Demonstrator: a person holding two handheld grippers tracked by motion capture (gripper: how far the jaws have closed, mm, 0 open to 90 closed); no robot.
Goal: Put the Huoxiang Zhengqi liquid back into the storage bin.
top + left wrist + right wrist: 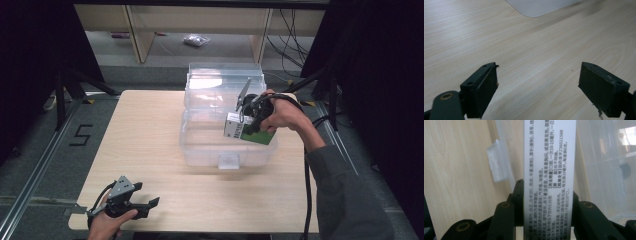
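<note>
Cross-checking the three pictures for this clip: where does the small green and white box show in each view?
High view: the green and white box is right of centre, held over the clear bin by the right claw.
Left gripper view: the box is not in it, just tabletop between the open left claw.
Right gripper view: the box runs up the centre, clamped between the jaws.
Shared landmark: the bin's front latch.

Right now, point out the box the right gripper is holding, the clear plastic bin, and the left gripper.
box (239,129): high view, on its white printed face.
clear plastic bin (229,160): high view, on the front latch.
left gripper (537,92): left gripper view, midway between its open jaws.
</note>
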